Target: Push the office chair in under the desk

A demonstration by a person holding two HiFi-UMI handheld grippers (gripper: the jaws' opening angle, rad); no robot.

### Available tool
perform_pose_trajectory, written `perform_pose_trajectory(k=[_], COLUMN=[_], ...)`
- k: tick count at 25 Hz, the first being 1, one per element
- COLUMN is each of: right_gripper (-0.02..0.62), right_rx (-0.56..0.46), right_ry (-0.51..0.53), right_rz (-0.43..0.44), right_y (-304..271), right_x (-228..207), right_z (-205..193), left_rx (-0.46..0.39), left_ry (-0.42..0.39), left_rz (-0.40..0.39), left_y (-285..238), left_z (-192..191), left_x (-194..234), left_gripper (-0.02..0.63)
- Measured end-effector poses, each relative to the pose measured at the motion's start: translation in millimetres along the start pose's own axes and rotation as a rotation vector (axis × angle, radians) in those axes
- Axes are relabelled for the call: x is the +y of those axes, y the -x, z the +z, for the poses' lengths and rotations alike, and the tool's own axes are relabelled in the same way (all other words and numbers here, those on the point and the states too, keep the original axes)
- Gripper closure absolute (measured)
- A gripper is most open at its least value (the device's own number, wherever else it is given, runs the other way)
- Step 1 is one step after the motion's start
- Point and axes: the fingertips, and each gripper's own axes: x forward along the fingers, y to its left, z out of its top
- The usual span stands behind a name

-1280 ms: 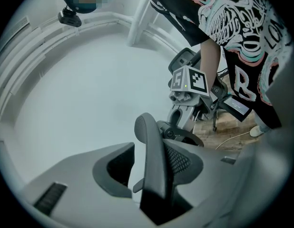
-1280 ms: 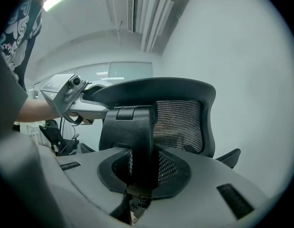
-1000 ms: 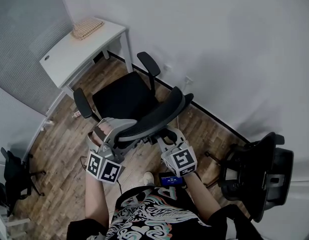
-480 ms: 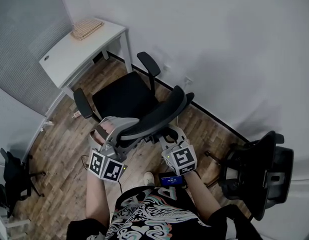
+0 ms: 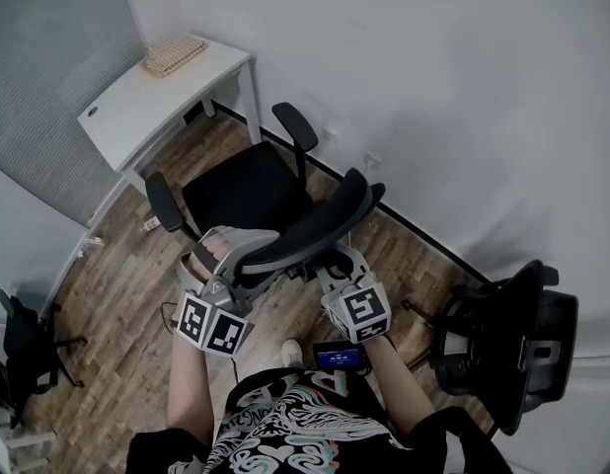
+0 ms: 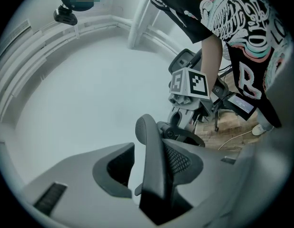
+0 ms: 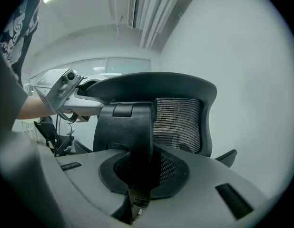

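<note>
– where's the office chair (image 5: 248, 194) right now?
– out on the wood floor (image 5: 117, 265), seat facing the white counter (image 5: 137, 107). the counter stands beyond the chair's seat, apart from it, so the chair isn't under it yet. i'm behind the chair's backrest (image 5: 310, 227).
– left side?
– left gripper (image 5: 224, 250) is at the backrest's left end. in the left gripper view the grey rim (image 6: 149, 160) runs up between the jaws and they pinch it.
– right side?
– right gripper (image 5: 335, 263) sits behind the middle of the backrest. its jaws have just been closing. the black spine (image 7: 130, 137) in front of the mesh stands between them, and the pads press on its sides.
– anything else around the chair?
– a woven thing (image 5: 172, 54) lies on the counter's end farthest from the chair. a second dark chair (image 5: 512, 339) stands well apart on the office chair's right, by the wall.
</note>
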Motion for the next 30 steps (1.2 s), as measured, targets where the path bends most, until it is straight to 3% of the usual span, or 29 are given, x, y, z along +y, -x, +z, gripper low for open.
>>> perform_pose_trajectory(k=[16, 30], right_gripper=[0.549, 0.551], right_rx=[-0.019, -0.016], right_ry=[-0.003, 0.002], right_rz=[-0.002, 0.001], right_y=[-2.1, -32.4], right_x=[-8.8, -11.5], right_z=[0.7, 3.9], left_rx=[-0.033, -0.014], left_ry=[0.004, -0.007], left_rz=[0.007, 0.013], left_y=[-6.7, -10.6], left_z=[-2.1, -28.4], left_x=[2.3, 19.6], left_gripper=[0.403, 0.402])
